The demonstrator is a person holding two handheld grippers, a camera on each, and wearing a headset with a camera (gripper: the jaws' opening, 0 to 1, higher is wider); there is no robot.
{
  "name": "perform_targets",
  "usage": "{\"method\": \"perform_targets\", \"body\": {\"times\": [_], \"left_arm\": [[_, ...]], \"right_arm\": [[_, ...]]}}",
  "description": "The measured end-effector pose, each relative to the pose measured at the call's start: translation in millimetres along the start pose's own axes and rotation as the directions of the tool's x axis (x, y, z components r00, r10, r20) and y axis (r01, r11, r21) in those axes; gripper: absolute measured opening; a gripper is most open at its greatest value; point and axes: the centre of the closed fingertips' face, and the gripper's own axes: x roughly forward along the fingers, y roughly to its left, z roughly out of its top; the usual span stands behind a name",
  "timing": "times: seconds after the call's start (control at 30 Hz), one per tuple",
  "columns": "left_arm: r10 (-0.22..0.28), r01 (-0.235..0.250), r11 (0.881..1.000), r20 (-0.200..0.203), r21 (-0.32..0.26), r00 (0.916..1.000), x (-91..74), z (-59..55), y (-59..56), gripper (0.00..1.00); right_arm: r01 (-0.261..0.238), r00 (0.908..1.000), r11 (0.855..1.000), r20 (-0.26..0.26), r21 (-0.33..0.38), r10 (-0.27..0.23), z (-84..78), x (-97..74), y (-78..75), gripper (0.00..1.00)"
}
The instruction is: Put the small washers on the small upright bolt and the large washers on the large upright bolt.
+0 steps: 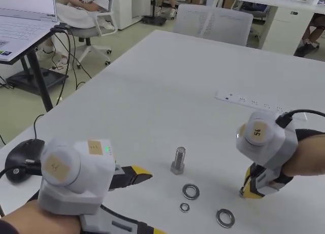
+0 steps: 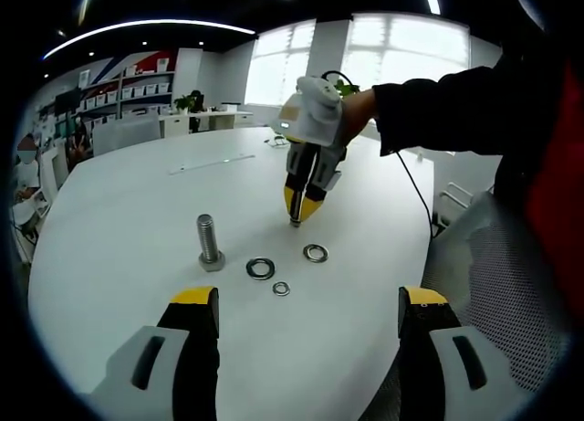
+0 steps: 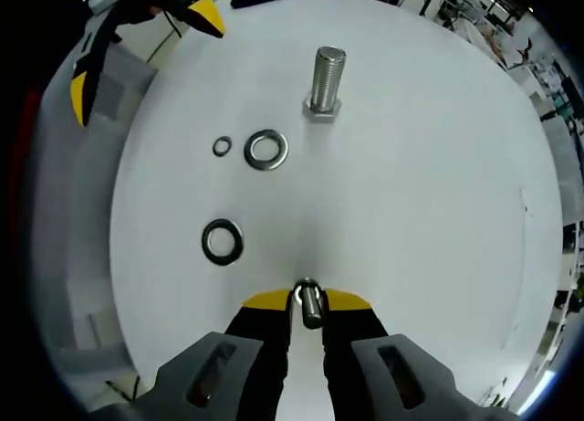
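Observation:
A large steel bolt (image 1: 179,160) (image 2: 209,242) (image 3: 325,81) stands upright on the white table (image 1: 152,92). In front of it lie two large washers (image 1: 191,191) (image 1: 225,218) and one small washer (image 1: 185,207). The right gripper view has the large washers (image 3: 266,150) (image 3: 223,241) and the small washer (image 3: 222,146) flat on the table. My right gripper (image 1: 250,189) (image 2: 297,215) (image 3: 308,302) points down at the table, right of the washers, shut on a small bolt (image 3: 312,307). At the near left, my left gripper (image 1: 151,203) (image 2: 308,302) is open with nothing in it.
A white power strip (image 1: 249,102) lies at the far right of the table. A black mouse (image 1: 20,158) sits at the left edge. Off the table stand a laptop (image 1: 25,21) on a stand, a grey chair (image 1: 213,21) and seated people.

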Motion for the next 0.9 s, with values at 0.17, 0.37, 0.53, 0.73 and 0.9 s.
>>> {"method": "perform_targets", "body": {"times": [0.17, 0.37, 0.53, 0.73, 0.9], "left_arm": [[-0.001, 0.001, 1.0, 0.001, -0.002, 1.0, -0.1, 0.1, -0.2, 0.8], [-0.001, 0.001, 1.0, 0.001, -0.001, 1.0, -0.3, -0.1, -0.1, 0.8], [-0.002, 0.002, 1.0, 0.003, 0.001, 1.0, -0.8, -0.1, 0.3, 0.8], [-0.004, 0.004, 1.0, 0.001, 0.003, 1.0, -0.4, -0.3, 0.3, 0.8], [-0.007, 0.007, 1.0, 0.001, 0.004, 1.0, -0.1, 0.0, -0.5, 0.8]], "right_arm": [[0.001, 1.0, 1.0, 0.003, -0.001, -0.001, 1.0, 0.9, 0.6, 0.14], [0.01, 0.9999, 1.0, 0.01, 0.004, -0.01, 2.1, 0.5, 0.0, 0.16], [0.014, 0.9998, 1.0, 0.015, 0.014, -0.014, 2.7, -1.5, -0.1, 0.18], [0.022, 0.9995, 1.0, 0.022, 0.018, -0.022, 2.7, -8.1, -0.3, 0.19], [0.033, 0.999, 0.999, 0.03, 0.025, -0.034, 1.3, -12.5, -0.8, 0.2]]}}
